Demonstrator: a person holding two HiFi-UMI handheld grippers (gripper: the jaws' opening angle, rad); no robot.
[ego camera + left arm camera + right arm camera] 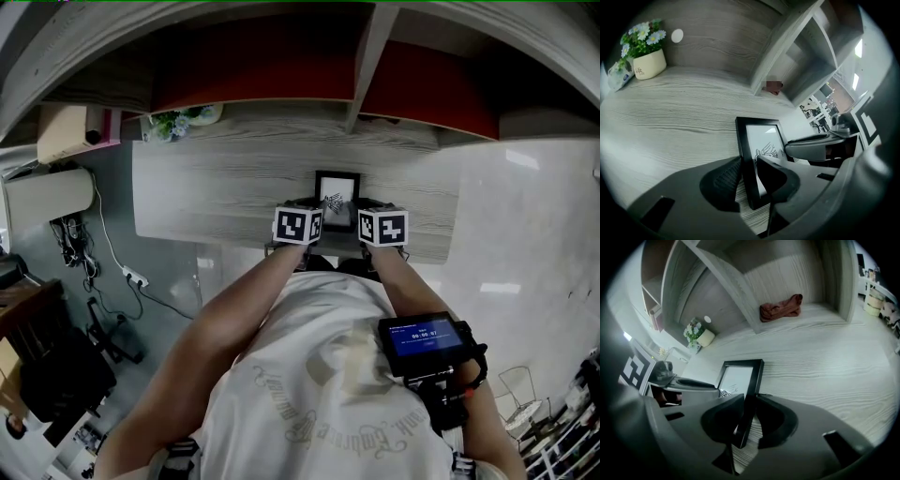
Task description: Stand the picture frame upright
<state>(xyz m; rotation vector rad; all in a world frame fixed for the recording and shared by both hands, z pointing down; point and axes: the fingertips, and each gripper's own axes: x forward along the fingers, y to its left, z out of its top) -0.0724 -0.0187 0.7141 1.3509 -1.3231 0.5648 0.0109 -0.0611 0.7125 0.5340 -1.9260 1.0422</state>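
My left gripper (749, 169) and right gripper (749, 403) clamping small black rectangular picture frame (761, 138) by its sides, near grey wood-grain table (216, 187) front edge, frame's base hidden behind jaws

The desk (670, 117) has a matt grey wood-grain finish; the frame (761, 136) is smooth, black and semi-gloss.

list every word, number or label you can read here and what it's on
"Life": on the white flower pot; the smaller line under it is too small to read.
Device screen: a header line and timer-like digits, too blurred to read.
Shirt: ornate lettering, not legible.
Picture frame: a drawing, no readable words.
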